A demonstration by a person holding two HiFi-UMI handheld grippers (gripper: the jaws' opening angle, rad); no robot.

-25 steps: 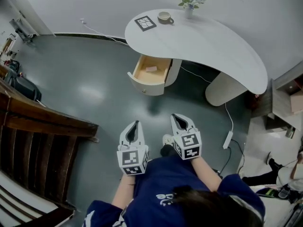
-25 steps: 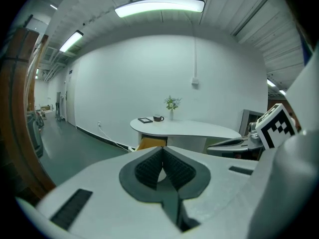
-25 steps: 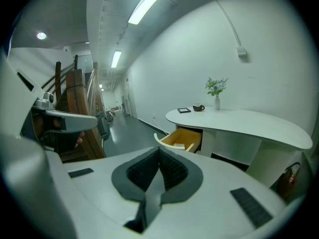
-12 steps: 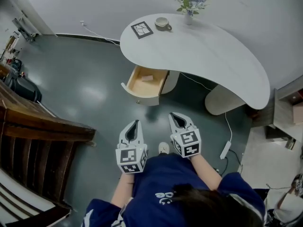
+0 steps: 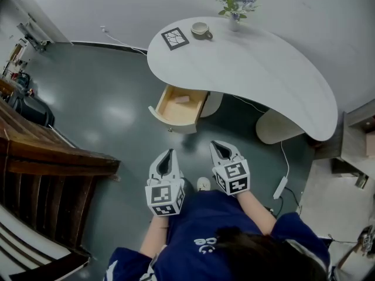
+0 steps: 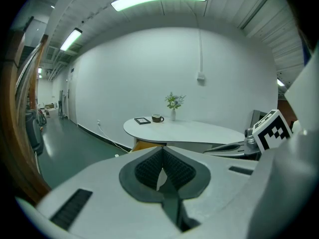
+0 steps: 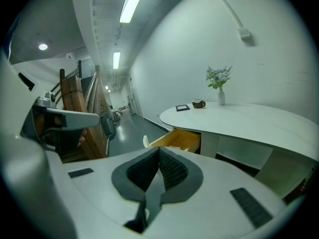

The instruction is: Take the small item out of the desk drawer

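Before the drawer [image 5: 166,121], left tongs [image 5: 170,153] and right tongs [image 5: 218,144] sit closed, empty.

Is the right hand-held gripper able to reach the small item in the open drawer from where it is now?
Probably not yet. The right hand-held gripper is well short of the drawer, with floor between. The drawer is open and nothing covers the small item, so a step closer should do.

Bare floor [image 5: 117,116] lies open ahead of me up to the pulled-out drawer [image 5: 177,107], whose top is uncovered on my side; the desk [image 5: 252,63] overhangs its back, and a wooden railing [image 5: 58,163] crowds my left
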